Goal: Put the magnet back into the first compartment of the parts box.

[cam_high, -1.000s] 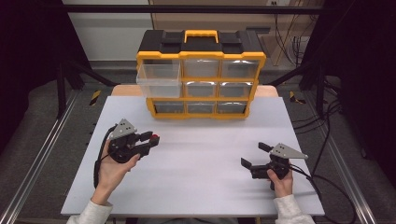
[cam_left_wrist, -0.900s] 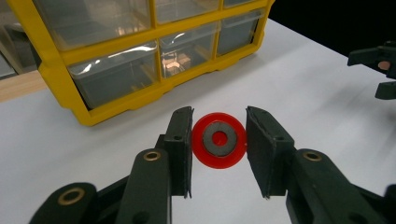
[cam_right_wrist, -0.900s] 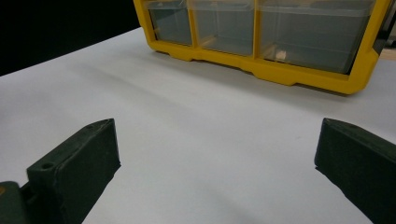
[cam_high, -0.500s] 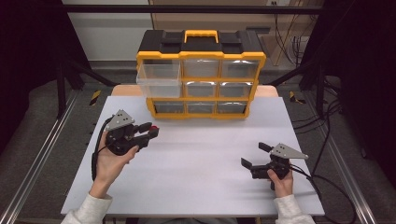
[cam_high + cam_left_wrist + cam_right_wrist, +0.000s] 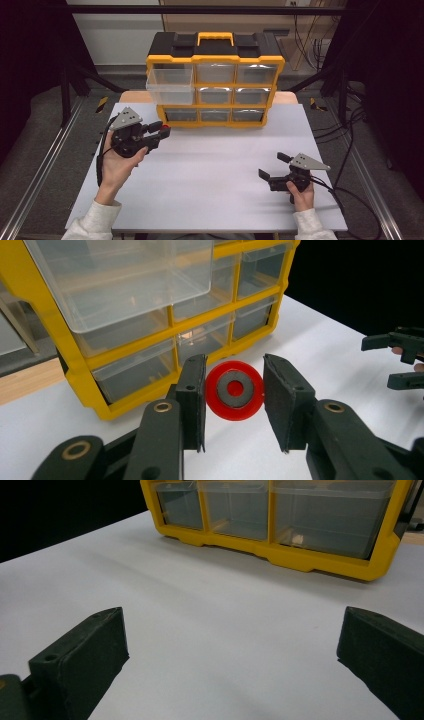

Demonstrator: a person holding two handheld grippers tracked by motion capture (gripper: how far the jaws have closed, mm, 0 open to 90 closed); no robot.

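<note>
The organizer (image 5: 215,80) stands at the far edge of the table (image 5: 210,175), its top-left drawer (image 5: 169,85) pulled out and, as far as the clear plastic shows, empty. The left gripper (image 5: 159,132) has climbed off the table and moved toward that drawer over the last second; it now hangs in the air just in front of the organizer's lower left corner. Its jaws are clamped on a red disc (image 5: 234,390) with a grey ring in its face, held upright between the pads. So the disc is lifted and on its way, probably into the open drawer, but is still below its rim. The right gripper (image 5: 272,172) has not moved; it rests low at the near right, jaws wide apart and holding nothing.
</note>
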